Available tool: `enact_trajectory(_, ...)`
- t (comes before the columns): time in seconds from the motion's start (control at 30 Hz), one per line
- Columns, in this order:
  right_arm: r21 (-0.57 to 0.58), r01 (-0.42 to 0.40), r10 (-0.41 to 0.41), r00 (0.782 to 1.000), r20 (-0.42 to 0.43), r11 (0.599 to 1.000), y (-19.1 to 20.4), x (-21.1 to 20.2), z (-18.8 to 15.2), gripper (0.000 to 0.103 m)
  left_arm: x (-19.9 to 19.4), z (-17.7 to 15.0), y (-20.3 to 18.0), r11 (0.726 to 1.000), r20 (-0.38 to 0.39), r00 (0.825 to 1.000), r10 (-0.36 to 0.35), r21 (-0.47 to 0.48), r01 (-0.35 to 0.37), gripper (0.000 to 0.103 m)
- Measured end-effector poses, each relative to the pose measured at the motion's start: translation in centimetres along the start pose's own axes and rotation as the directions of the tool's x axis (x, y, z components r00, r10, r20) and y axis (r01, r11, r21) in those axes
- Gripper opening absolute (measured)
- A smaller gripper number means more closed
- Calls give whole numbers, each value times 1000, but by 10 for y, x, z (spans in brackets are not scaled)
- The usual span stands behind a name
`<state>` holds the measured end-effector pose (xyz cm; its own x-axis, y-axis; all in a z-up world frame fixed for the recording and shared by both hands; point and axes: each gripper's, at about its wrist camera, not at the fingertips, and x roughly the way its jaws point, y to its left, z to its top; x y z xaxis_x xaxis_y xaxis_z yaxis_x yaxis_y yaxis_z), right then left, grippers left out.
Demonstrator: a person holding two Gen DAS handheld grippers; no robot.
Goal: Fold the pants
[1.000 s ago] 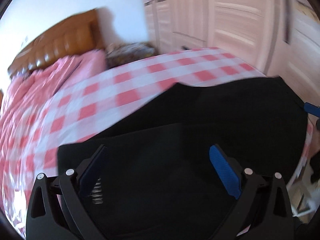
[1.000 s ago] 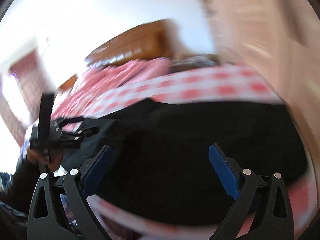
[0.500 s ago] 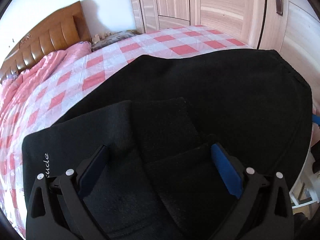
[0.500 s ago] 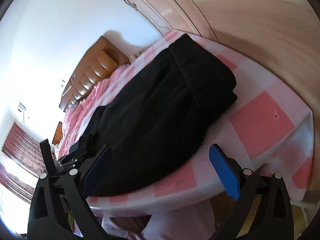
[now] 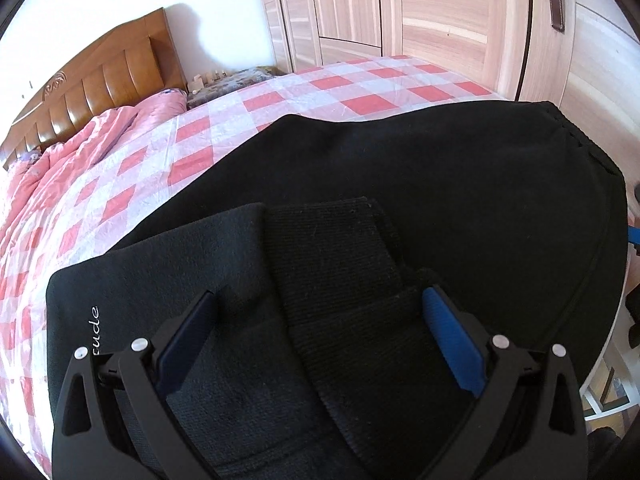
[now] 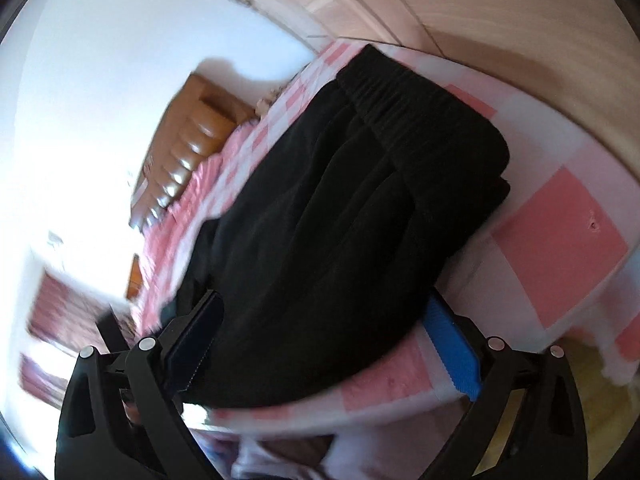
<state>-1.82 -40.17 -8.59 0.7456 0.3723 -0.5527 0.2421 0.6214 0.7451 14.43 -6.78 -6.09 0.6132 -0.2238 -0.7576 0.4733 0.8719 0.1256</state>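
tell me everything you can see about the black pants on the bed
The black pants look like soft, fleecy knit, lying flat on the red-and-white checked bedsheet. They are folded over: ribbed cuffs rest on top, beside small white lettering. The right wrist view shows a gathered elastic waistband near the bed's corner. Both grippers hang open over them.

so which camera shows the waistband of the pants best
The right wrist view. There the gathered elastic waistband runs in full across the far end of the black pants, though a little blurred. In the left wrist view the pants fill the frame, but no gathered waistband can be made out, only flat cloth and folded cuffs.
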Motion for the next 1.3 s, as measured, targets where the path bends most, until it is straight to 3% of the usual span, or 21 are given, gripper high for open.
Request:
enact_trajectory(0.13,95,46,-55,993,100,994,1,2,5,97,-1,0,1,1000,-4,1000,-4,2,4,102)
enact_trajectory(0.33,38,135,-139,980,142,990,9,0,-7,83,-1,-1,1,1000,-3,1000,-9,-1,9,102)
enact_trajectory(0.4,14,189,-189,973,136,982,15,4,-3,65,-1,-1,1,1000,-6,1000,-9,0,9,102)
enact_trajectory(0.43,3,225,-223,965,138,974,16,6,-3,42,-2,-1,1,1000,-9,1000,-9,-1,9,102)
enact_trajectory(0.57,-26,197,-188,961,202,980,7,-4,-10,29,-12,6,-3,1000,-39,999,-5,12,5,98)
enact_trajectory(0.7,-175,223,-162,938,308,959,26,-13,-20,27,-42,37,-21,998,-3,999,-42,48,42,97)
enact_trajectory(0.83,-309,342,-209,896,391,888,49,-8,-28,27,-61,109,-67,980,-11,984,-176,97,176,98)
enact_trajectory(0.93,-359,408,-237,869,435,839,58,-4,-36,27,-64,168,-127,945,-81,964,-253,195,264,99)
enact_trajectory(1.0,-377,437,-247,855,457,816,61,-2,-39,27,-58,203,-182,913,-144,957,-250,293,283,99)
enact_trajectory(1.2,-457,531,-268,809,523,713,80,3,-51,27,-24,222,-306,810,-310,944,-113,522,268,99)
enact_trajectory(1.3,-480,550,-265,800,538,683,85,3,-55,27,0,207,-344,744,-339,940,35,637,202,99)
